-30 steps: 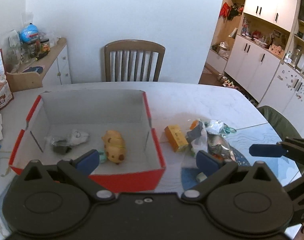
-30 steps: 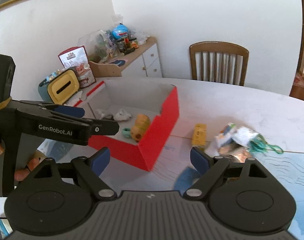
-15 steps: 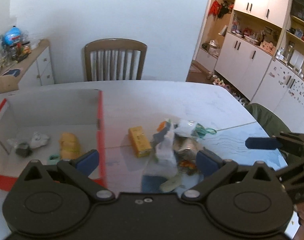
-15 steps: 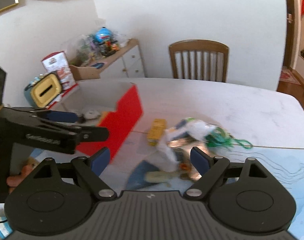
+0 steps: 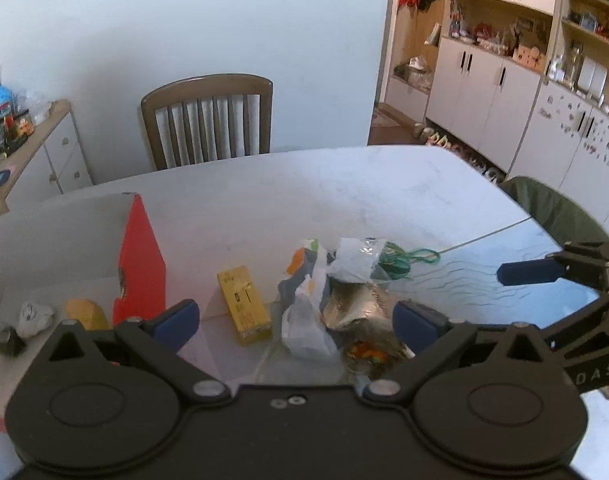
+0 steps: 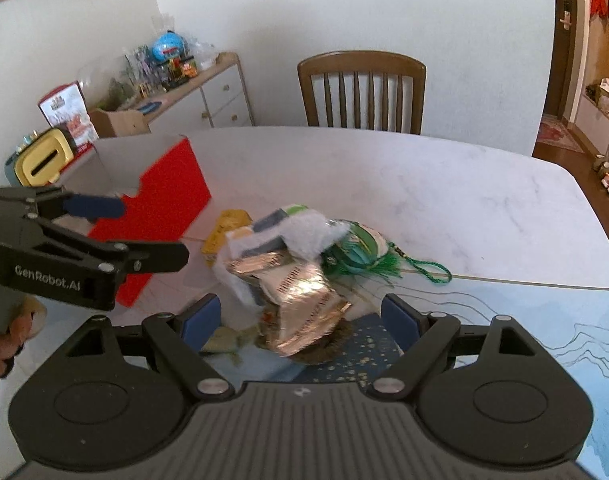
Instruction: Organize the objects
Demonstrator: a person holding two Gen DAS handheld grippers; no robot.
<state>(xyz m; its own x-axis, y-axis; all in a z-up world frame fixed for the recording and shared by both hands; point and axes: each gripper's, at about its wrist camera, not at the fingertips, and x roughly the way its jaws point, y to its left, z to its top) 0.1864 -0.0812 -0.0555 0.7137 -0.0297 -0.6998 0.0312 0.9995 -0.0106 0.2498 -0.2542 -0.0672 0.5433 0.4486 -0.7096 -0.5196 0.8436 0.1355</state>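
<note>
Red box (image 5: pixel 138 264) at left on the tabletop (image 5: pixel 344 188), then yellow carton (image 5: pixel 244 304) — long axis running away from the jaws. Loose pile (image 6: pixel 292 268) of wrappers lies directly ahead of the right gripper (image 6: pixel 300 320), the nearer one. Left gripper (image 5: pixel 296 320) and right — both released, empty.

One red box (image 5: pixel 138 264), one yellow carton (image 5: pixel 244 304), one chair (image 5: pixel 206 120).

Both grippers point forward and downward, side by side. The left gripper (image 5: pixel 296 318) has its blue-padded jaws spread wide with nothing pressed between them; the right gripper (image 6: pixel 300 320) likewise stands wide open, gripping nothing. At the right wrist view's left edge, a hand (image 6: pixel 8 344) grips the left gripper's handle
</note>
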